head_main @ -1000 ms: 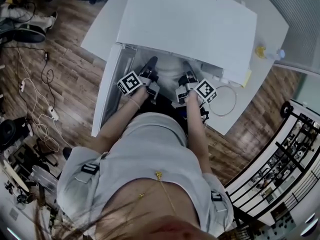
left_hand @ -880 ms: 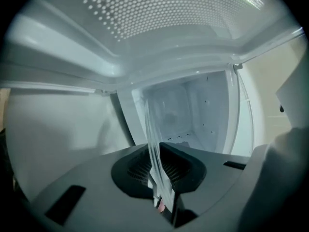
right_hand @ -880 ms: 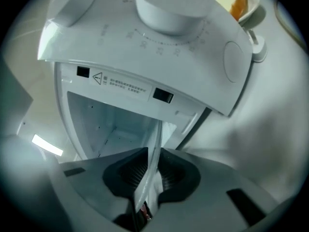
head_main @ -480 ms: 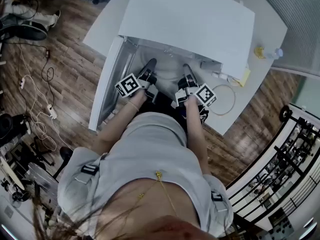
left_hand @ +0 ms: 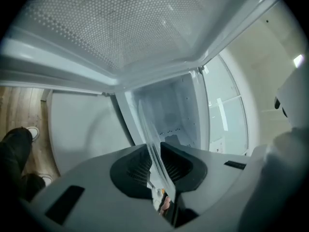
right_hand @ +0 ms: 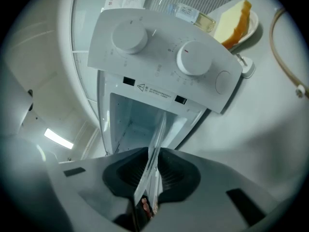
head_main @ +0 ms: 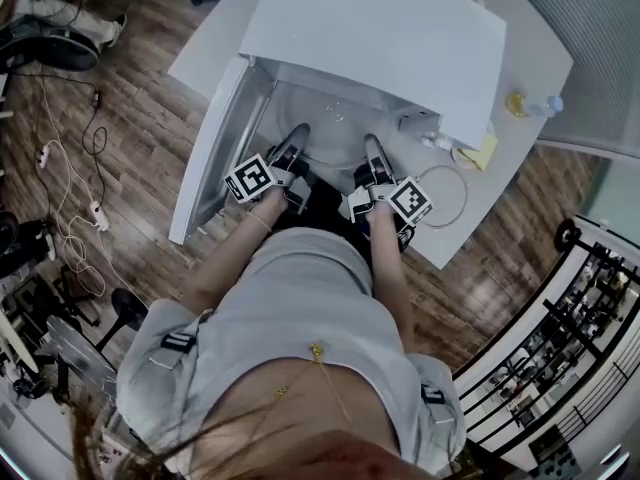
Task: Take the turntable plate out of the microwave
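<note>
Plate: clear round glass turntable plate (head_main: 335, 146), in the open mouth of the white microwave (head_main: 380, 38), seemingly off its floor
Left gripper (left_hand: 157, 164): jaws narrow, clamped on its rim
Right gripper (right_hand: 152, 170): likewise, other side
Next: withdraw both level, evenly

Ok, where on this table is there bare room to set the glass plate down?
Bare tabletop lies right of the microwave, behind the small bottle; a narrower bare strip lies left of it, behind the open door. The front right corner is crowded: yellow wedge, plug and cable loop.
</note>
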Demonstrator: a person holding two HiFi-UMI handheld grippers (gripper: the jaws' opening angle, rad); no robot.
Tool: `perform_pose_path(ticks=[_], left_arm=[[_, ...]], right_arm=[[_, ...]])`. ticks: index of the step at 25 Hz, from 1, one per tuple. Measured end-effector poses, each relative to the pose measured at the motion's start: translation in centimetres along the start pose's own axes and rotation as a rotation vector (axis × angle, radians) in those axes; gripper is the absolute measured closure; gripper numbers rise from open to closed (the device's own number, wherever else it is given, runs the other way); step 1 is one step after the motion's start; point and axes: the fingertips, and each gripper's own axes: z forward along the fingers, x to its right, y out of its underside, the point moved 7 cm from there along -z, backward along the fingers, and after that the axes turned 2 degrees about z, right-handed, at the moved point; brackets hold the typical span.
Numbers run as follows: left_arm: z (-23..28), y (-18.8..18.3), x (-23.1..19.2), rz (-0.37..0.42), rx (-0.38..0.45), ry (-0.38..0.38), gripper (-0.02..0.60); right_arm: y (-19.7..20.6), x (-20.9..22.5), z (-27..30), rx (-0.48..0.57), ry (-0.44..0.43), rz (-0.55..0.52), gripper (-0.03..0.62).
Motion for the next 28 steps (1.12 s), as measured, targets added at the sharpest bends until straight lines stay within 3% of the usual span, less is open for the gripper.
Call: perform_pose_path(ticks=[4, 8, 12, 28], left_arm=[[-1.4, 1.0, 0.8, -0.003, 0.001, 0.013, 0.509], [-2.4, 1.5, 1.0, -0.005, 0.01, 0.032, 0.509], [-3.6, 1.9, 1.6, -0.059, 0.02, 0.03, 0.509], [-6.3, 2.3, 5.3, 0.023, -0.044, 0.085, 0.509]], right_arm=[[0.5, -0.8, -1.8, 0.004, 0.001, 0.011, 0.528], [0.5, -1.9, -2.2, -0.006, -0.071, -0.084, 0.53], [1.1, -2.7, -2.8, -0.014, -0.086, -0.097, 0.53], [2.5, -6.3, -7.1, 0.056, -0.116, -0.106, 0.53]])
